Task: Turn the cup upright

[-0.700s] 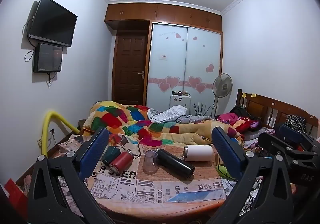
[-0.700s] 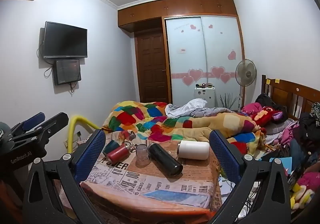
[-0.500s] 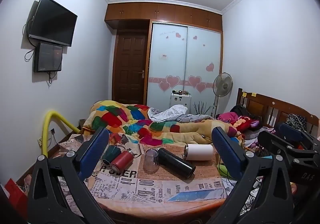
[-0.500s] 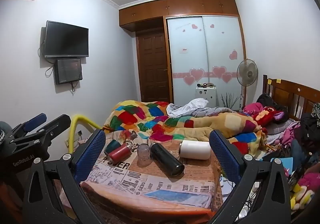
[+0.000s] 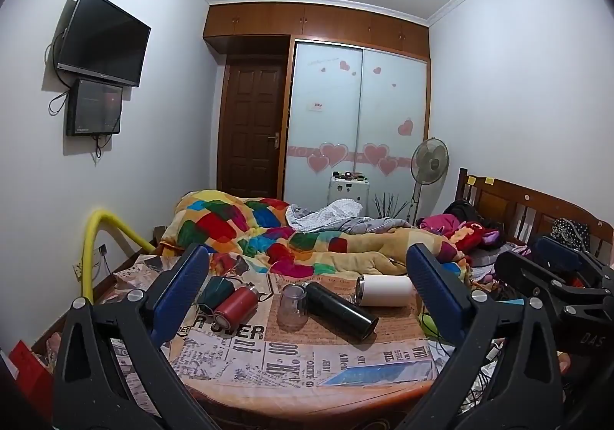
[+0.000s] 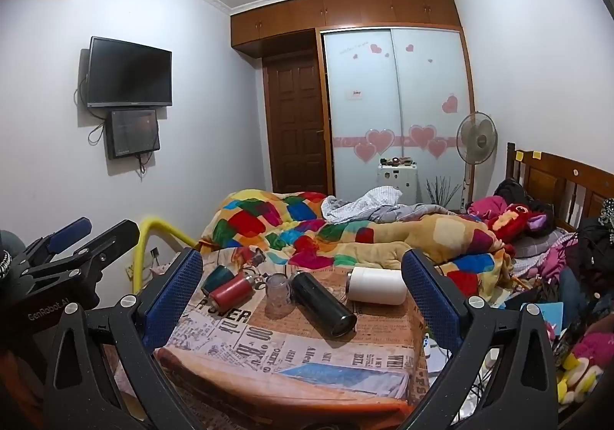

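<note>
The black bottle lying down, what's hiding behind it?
Behind the black bottle lies a white cup on its side, with the colourful blanket further back. The bottle covers a bit of the table between them, so anything small there cannot be seen.

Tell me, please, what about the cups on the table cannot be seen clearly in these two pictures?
- Green cup: left wrist view, left gripper's finger covers its end.
- White cup: right wrist view, its far end sits behind the right gripper's finger.
- Clear glass: both views, too small and transparent to tell which end is open.
</note>
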Tool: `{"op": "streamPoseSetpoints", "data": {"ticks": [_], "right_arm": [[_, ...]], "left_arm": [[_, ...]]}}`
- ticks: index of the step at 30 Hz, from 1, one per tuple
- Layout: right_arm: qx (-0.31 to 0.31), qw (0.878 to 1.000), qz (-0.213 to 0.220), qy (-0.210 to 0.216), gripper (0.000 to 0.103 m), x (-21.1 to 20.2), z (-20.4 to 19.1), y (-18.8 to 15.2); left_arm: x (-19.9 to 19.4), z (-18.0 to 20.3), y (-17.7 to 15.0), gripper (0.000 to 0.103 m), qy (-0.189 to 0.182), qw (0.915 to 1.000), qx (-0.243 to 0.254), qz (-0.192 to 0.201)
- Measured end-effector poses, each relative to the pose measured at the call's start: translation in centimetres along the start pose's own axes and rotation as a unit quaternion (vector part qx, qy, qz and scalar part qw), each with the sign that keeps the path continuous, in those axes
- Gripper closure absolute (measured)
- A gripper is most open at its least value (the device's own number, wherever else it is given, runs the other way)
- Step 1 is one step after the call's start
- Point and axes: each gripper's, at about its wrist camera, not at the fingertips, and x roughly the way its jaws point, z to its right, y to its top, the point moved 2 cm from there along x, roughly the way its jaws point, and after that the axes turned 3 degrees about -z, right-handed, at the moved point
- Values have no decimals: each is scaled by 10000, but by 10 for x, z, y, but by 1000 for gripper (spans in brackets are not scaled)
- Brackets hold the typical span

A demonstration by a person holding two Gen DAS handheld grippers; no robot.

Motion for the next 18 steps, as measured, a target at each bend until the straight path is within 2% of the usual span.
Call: {"op": "streamPoseSetpoints", "data": {"ticks": [18], "right_arm": [[-3, 10000, -39, -1, 0, 3, -8, -6]], "left_arm": [[5, -9, -1, 0, 2, 10000, -10, -34]]}}
